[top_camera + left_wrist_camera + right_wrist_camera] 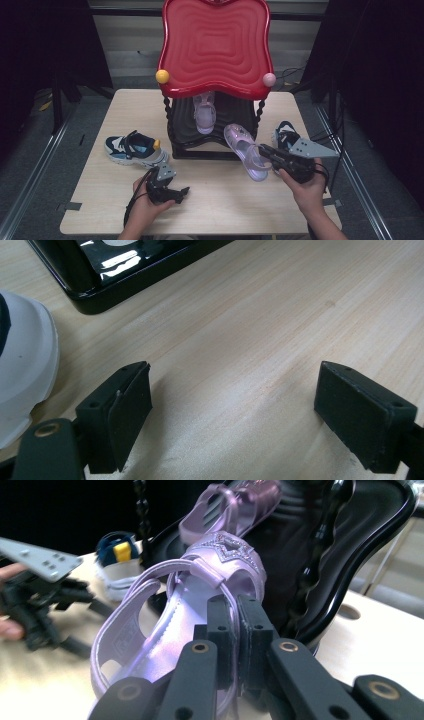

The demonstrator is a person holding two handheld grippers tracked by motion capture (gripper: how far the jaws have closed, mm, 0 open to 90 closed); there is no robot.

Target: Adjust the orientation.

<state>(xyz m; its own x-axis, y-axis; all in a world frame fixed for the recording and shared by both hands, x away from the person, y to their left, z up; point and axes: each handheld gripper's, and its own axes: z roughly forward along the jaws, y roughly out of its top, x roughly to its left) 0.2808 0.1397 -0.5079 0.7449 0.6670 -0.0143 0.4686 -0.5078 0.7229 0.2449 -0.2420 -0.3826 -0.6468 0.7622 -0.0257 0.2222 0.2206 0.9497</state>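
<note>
1. The left gripper (pixel 172 192) is resting low over the table (pixel 225 210), its jaws wide apart, gripping nothing.
2. The right gripper (pixel 265 152) is pinching 1 purple sandal (pixel 245 150), lifted in front of the rack (pixel 210 142).
3. The other sandal (pixel 204 114) is sitting on the rack.
4. A sneaker (pixel 132 149) is lying at the left.

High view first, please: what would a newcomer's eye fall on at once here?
The big red wavy shelf top at the table's far middle, with one lilac sandal on the black tier beneath. Then the second lilac sandal, clamped in the right gripper before the rack.
</note>
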